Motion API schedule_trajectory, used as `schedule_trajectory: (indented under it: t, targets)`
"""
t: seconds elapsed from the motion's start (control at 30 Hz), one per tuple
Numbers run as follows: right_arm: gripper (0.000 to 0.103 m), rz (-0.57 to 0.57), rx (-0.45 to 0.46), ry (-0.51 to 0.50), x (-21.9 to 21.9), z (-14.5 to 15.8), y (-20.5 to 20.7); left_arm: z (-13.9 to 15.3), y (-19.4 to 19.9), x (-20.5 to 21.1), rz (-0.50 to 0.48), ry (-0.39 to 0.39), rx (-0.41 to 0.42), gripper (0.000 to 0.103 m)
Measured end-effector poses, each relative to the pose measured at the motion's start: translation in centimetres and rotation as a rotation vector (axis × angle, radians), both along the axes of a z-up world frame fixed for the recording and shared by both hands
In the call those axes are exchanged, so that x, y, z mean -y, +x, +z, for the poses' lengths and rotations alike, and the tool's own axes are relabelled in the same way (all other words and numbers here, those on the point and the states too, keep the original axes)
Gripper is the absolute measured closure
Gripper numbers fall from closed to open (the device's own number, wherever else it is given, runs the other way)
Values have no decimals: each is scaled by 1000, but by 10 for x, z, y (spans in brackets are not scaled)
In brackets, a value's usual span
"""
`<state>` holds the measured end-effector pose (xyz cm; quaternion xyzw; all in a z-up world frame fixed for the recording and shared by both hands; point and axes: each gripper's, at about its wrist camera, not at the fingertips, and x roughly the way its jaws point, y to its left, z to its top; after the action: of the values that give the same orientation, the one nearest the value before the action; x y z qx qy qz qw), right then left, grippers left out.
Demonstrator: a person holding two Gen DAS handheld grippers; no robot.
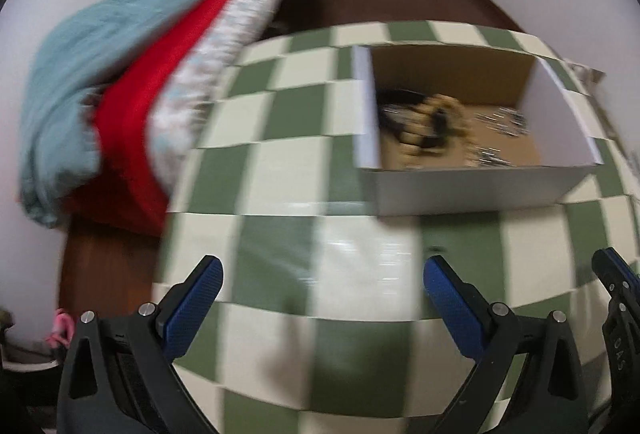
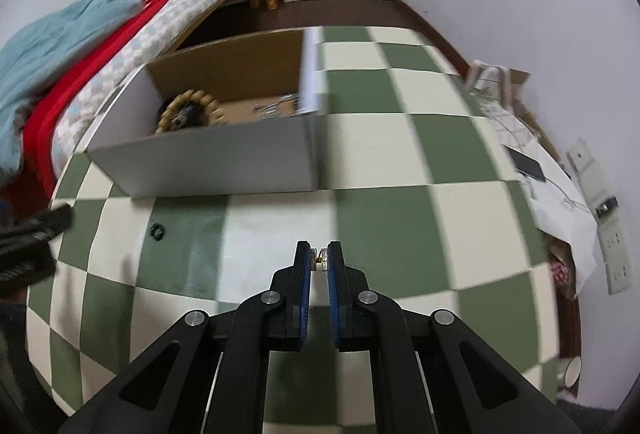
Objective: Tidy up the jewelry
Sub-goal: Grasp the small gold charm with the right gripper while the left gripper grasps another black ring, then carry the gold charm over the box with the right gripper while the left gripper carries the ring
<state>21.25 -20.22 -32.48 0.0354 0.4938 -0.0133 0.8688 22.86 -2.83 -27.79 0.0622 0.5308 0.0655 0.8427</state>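
A white cardboard box [image 1: 472, 189] stands on the green-and-cream checkered table [image 1: 280, 234]; it also shows in the right wrist view [image 2: 224, 165]. Inside lie a beaded wooden bracelet [image 2: 192, 105], dark pieces and silvery jewelry [image 2: 276, 107]. My right gripper [image 2: 319, 261] is shut on a small gold jewelry piece [image 2: 320, 258], held above the table in front of the box. A small black ring [image 2: 157, 231] lies on the table to its left. My left gripper [image 1: 322, 280] is open and empty, in front of the box.
A bed with teal and red blankets [image 1: 120, 81] runs along the table's left side. White cloth, a phone [image 2: 528, 163] and wall sockets sit past the table's right edge. The right gripper's tip [image 1: 616, 282] shows at the right of the left wrist view.
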Motion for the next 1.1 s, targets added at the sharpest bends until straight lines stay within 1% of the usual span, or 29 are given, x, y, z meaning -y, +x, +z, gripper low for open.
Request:
schedule_trajectory:
  t: [0.07,0.13,0.2,0.27,0.3,0.33,0.37,0.4,0.43,0.47,0.53,0.6,0.73,0.77,0.8,0.9,1.1]
  targets:
    - [95,-42,3,12,17,5,-3,-6,5,14,-33,-26,-22,2]
    - [95,-74,6,19,30,9,-5,-13,9,27,-62,-34,-42,11]
    - [95,-101,3,19,41,9,-6,-19,13,36,-78,-35,-62,15]
    - [95,-119,-2,20,50,8,-6,-24,15,44,-95,-36,-71,16]
    - [95,-124,-3,18,52,7,-7,-26,15,47,-100,-33,-76,20]
    - [94,-129,-4,18,55,6,-8,-27,15,49,-105,-32,-81,29]
    - [94,-135,-8,19,59,4,-8,-30,16,51,-110,-37,-93,35]
    - [94,-140,-10,19,61,2,-8,-33,16,51,-112,-44,-104,51]
    - [94,-145,-13,20,63,1,-8,-35,16,52,-116,-59,-115,61]
    - [94,-150,-13,22,65,0,-8,-34,15,51,-116,-74,-101,66]
    - [94,-157,-14,25,67,-1,-10,-34,15,52,-130,-91,-104,86]
    - [94,-160,-16,25,67,-2,-10,-34,15,55,-139,-94,-106,94]
    - [94,-159,-15,27,66,-3,-10,-35,13,56,-137,-88,-101,96]
    - [94,-158,-12,28,65,-2,-10,-34,12,56,-135,-89,-96,98]
    - [94,-158,-9,29,64,-1,-11,-33,10,55,-136,-89,-93,103]
    - [94,-153,6,34,63,6,-11,-24,5,51,-130,-95,-73,103]
    - [94,-123,60,52,51,34,-8,16,-6,40,-125,-110,15,103]
